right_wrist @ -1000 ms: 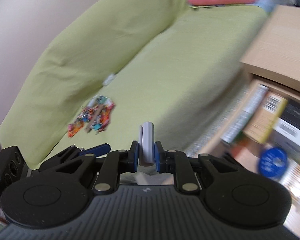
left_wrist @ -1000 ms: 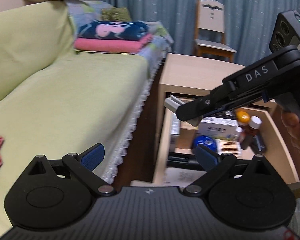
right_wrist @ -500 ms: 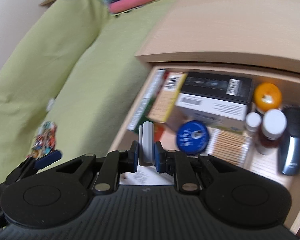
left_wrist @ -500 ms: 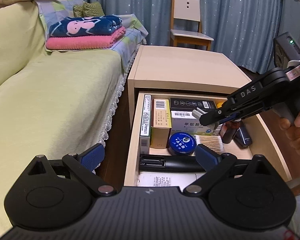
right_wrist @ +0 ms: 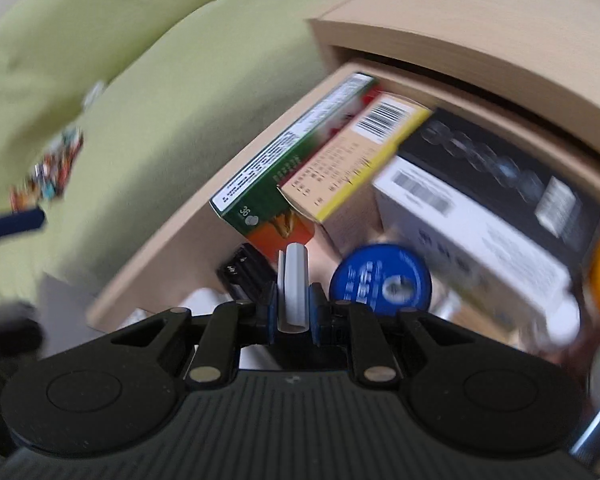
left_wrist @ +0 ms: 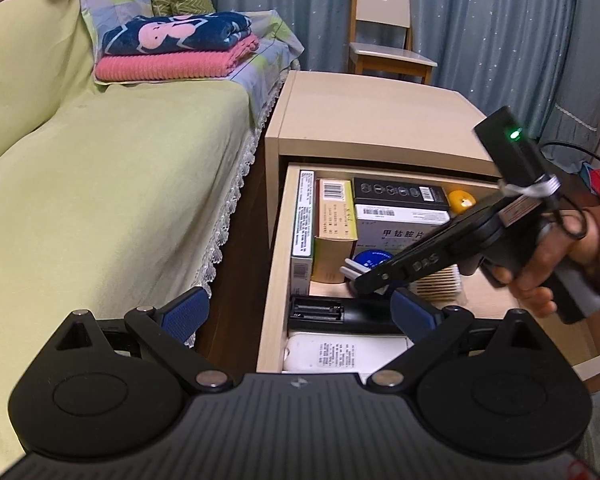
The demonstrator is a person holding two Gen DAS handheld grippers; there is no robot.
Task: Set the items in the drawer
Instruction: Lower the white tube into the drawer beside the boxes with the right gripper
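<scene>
Grey clip [right_wrist: 294, 286] clamped in the right gripper's [right_wrist: 294, 312] jaws could snag the boxes [left_wrist: 332, 220] crowding the drawer [left_wrist: 278, 264]; left gripper's [left_wrist: 300, 314] jaws gape apart.

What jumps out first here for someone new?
The open drawer beside the bed, packed with boxes, a blue tin and a black remote. Over it, the right gripper is shut on a small grey clip, near the tin. The left gripper hangs open in front of the drawer, holding nothing.
</scene>
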